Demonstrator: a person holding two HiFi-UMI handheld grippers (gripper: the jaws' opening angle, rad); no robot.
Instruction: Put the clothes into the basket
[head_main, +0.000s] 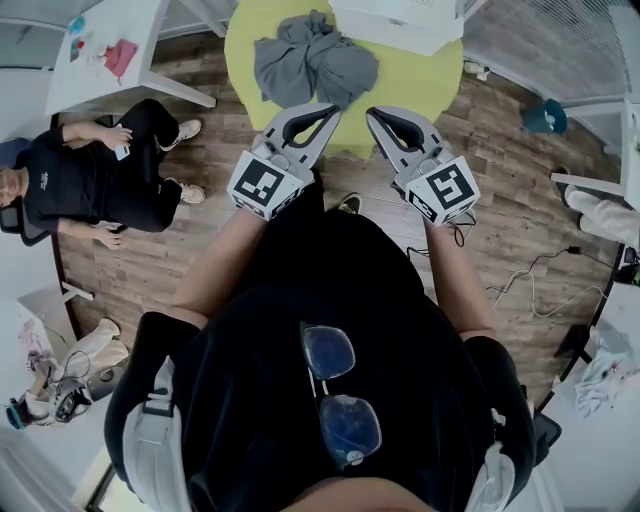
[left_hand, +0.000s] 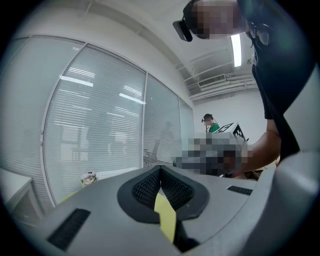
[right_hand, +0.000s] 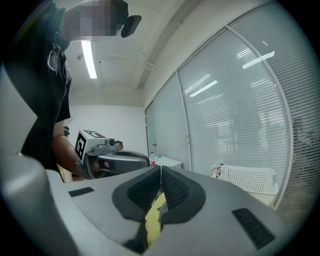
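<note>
In the head view a crumpled grey garment (head_main: 315, 60) lies on the round yellow-green table (head_main: 420, 80). A white basket (head_main: 400, 22) stands at the table's far edge, and it shows again at the right of the right gripper view as a perforated white basket (right_hand: 250, 178). My left gripper (head_main: 333, 108) is held level just short of the table's near edge, jaws shut and empty. Beside it my right gripper (head_main: 371, 113) is also shut with nothing in it. Each gripper view shows its own jaws closed: left gripper (left_hand: 160, 168), right gripper (right_hand: 160, 166).
A seated person in black (head_main: 90, 180) is on the left on the wooden floor. A white table (head_main: 110, 50) stands at the back left. Cables (head_main: 530, 285) run over the floor at the right. Glass walls with blinds (left_hand: 100, 135) surround the room.
</note>
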